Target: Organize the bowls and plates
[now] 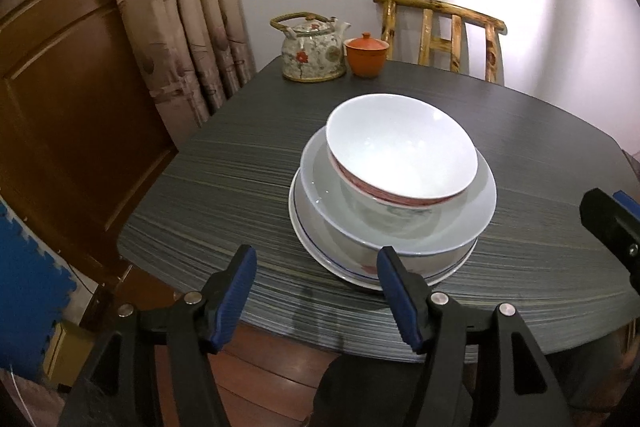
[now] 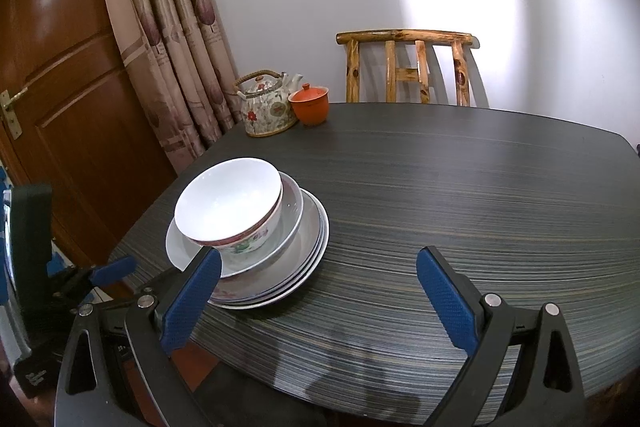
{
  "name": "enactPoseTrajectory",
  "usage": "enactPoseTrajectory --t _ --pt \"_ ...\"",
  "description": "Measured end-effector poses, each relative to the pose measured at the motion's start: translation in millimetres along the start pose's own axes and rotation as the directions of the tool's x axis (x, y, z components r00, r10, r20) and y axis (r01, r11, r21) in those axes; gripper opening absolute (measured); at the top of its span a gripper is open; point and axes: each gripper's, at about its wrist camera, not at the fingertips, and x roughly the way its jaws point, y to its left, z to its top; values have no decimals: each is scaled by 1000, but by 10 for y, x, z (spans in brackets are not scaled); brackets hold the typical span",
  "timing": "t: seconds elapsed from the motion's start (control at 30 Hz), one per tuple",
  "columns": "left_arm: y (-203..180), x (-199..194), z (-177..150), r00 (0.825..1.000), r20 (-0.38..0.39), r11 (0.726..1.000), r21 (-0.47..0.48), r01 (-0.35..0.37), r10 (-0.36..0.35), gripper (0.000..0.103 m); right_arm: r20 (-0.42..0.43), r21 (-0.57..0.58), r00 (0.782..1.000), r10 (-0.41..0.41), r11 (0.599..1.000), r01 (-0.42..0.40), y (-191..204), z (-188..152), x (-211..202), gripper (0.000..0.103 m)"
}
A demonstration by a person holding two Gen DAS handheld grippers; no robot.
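A white bowl (image 1: 400, 151) (image 2: 228, 199) with a red band under its rim sits tilted inside a wider pale bowl (image 1: 320, 187) (image 2: 292, 211). Both rest on a stack of white plates (image 1: 304, 239) (image 2: 312, 251) near the front of the dark table (image 1: 240, 187) (image 2: 440, 187). My left gripper (image 1: 316, 259) is open just in front of the stack; its right finger overlaps the plates' near rim and its pads grip nothing. My right gripper (image 2: 320, 259) hangs open over the table's front edge, to the right of the stack, with its left finger in front of the plates.
A flowered teapot (image 1: 312, 51) (image 2: 268, 107) and an orange lidded cup (image 1: 366, 57) (image 2: 310, 105) stand at the table's far edge. A wooden chair (image 1: 440, 31) (image 2: 404, 67) is behind the table. A curtain (image 1: 192, 7) and brown door (image 1: 60, 87) are on the left.
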Motion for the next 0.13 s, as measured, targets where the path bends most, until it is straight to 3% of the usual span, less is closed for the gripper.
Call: enactPoseTrajectory --t 0.13 --pt "42 -42 11 1000 -18 1000 -19 -1 0 64 6 8 1000 1 1000 -1 -25 20 -31 97"
